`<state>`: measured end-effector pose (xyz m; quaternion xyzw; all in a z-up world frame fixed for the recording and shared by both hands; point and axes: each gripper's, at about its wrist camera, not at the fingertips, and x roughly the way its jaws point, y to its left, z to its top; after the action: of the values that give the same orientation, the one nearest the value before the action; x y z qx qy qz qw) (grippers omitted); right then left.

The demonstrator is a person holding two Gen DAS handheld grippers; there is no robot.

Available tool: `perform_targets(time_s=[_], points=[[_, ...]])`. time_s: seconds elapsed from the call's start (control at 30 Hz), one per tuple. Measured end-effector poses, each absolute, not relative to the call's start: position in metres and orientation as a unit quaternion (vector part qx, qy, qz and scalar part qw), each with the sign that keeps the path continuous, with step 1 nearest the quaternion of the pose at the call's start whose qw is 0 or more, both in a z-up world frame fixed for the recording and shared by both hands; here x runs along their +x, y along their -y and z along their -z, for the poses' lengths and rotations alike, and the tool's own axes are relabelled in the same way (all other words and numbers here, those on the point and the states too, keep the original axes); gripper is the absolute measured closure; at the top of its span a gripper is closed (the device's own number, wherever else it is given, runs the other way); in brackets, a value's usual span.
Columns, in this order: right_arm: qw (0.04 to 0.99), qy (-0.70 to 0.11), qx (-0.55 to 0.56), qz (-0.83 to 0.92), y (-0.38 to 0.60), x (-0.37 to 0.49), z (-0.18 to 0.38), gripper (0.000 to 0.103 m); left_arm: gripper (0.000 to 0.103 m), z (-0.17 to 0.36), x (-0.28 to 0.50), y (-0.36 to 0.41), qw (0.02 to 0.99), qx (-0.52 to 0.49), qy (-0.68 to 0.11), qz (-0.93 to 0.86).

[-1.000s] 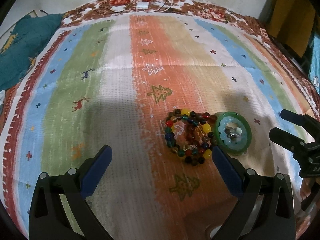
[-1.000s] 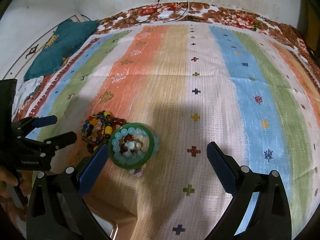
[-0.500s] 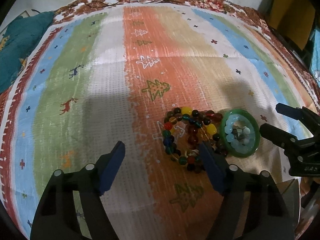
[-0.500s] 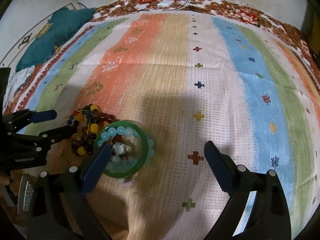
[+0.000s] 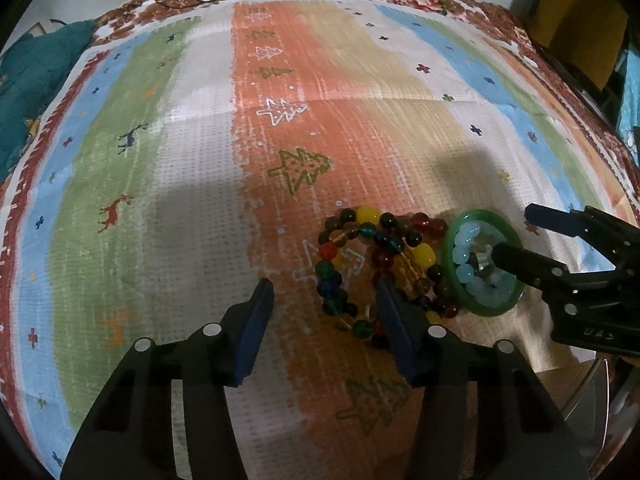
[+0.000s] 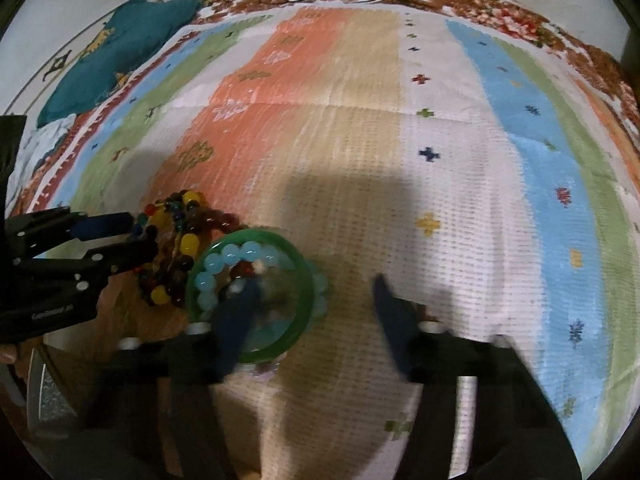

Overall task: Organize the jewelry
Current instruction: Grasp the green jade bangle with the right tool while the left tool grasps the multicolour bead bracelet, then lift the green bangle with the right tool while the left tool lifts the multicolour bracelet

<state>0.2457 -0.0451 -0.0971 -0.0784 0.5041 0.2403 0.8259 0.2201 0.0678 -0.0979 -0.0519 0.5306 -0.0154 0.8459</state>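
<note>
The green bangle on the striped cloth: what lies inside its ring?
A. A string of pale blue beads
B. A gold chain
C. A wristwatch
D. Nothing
A: in both wrist views, pale blue beads curve along the inner edge of the green bangle, beside the multicoloured bead bracelets.

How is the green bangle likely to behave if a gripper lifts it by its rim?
The green bangle looks like a rigid, glossy ring, so it probably keeps its shape but may slip between pads. The pale blue bead bracelet lying inside it would likely stay behind.
</note>
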Motion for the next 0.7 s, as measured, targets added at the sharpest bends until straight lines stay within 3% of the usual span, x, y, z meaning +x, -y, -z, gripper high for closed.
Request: perform_targets(time_s=[0.13,0.43,0.47,0.5,0.7], points=[[0.826,-0.5,-0.087,-0.245,0.042,0.2425,0.0958,0.063,0.066,0.0994,0.2194,-0.0666,0.845,-0.056,-0.531,0.024],[0.821,-0.504,-0.08,-0.256,0.043,0.2435,0.0973,0.074,0.08,0.1015,0.219,-0.0618,0.845,-0.051,-0.531,0.029],[0.822,-0.504,-0.08,-0.255,0.0433,0.2438,0.0972,0.08,0.082,0.1018,0.219,-0.062,0.845,-0.053,-0.532,0.029],[0.823,-0.502,-0.082,-0.253,0.0432,0.2437,0.0966,0.093,0.085,0.1022,0.219,-0.0623,0.844,-0.054,-0.532,0.029],[0.824,-0.503,-0.087,-0.246,0.0438,0.2445,0.0967,0.094,0.093,0.1008,0.2177,-0.0642,0.846,-0.061,-0.53,0.027]])
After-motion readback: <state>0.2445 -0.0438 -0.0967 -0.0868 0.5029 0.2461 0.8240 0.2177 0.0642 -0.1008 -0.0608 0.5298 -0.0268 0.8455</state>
